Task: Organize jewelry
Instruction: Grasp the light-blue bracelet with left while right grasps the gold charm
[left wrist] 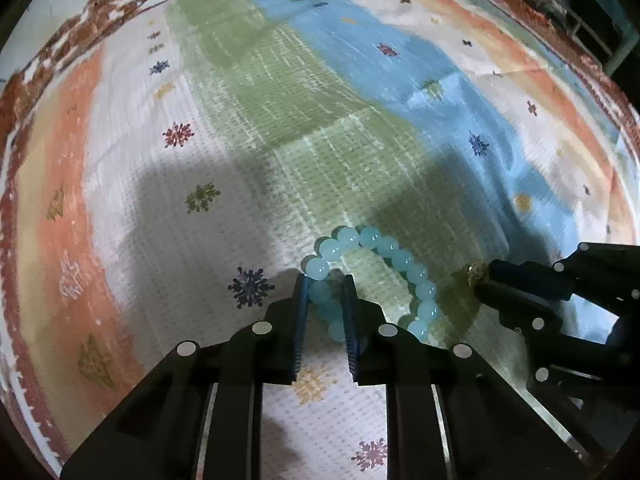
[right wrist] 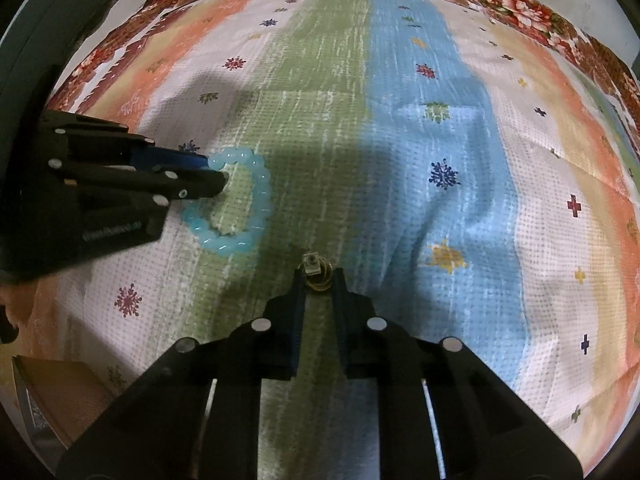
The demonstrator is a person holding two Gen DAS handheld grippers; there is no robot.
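A bracelet of pale blue beads (left wrist: 384, 256) lies on the patterned cloth (left wrist: 280, 120). My left gripper (left wrist: 326, 280) has its two fingers on either side of the bracelet's left strand, closed on the beads. The bracelet also shows in the right wrist view (right wrist: 256, 204), with the left gripper (right wrist: 218, 174) reaching in from the left. My right gripper (right wrist: 317, 274) is shut on a small gold ring (right wrist: 316, 276) with a square stone. In the left wrist view the right gripper (left wrist: 486, 276) sits at the right with the ring (left wrist: 477, 273) at its tip, just right of the bracelet.
The cloth (right wrist: 440, 140) has green, blue, white and orange bands with small snowflake motifs and lies over a red floral fabric (right wrist: 520, 4). A brown box corner (right wrist: 60, 392) shows at the lower left of the right wrist view.
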